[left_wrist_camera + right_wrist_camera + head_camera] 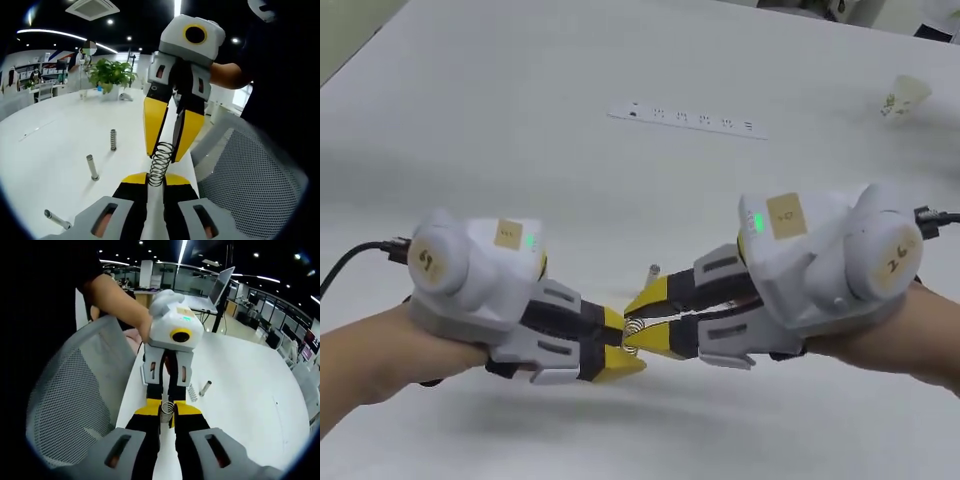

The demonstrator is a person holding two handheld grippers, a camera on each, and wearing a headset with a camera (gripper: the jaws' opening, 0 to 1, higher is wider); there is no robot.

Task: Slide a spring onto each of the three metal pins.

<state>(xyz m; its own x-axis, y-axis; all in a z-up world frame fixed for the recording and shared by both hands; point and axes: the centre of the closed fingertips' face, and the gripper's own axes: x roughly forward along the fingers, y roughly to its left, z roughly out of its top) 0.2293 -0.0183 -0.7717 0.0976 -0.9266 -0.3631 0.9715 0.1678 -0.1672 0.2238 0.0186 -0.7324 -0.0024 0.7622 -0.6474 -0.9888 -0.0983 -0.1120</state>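
A steel spring hangs between my two grippers, which meet tip to tip over the white table. My left gripper is shut on the spring's near end. My right gripper comes in from above with its yellow tips closed around the far end. In the right gripper view the spring sits between my right gripper's tips. On the table stand a pin wearing a spring and a bare upright pin. A third pin lies flat. One pin shows just behind the jaws.
A white power strip lies farther back on the table, and a crumpled paper cup sits at the far right. A mesh chair stands at the table's near edge. A potted plant stands at the far end.
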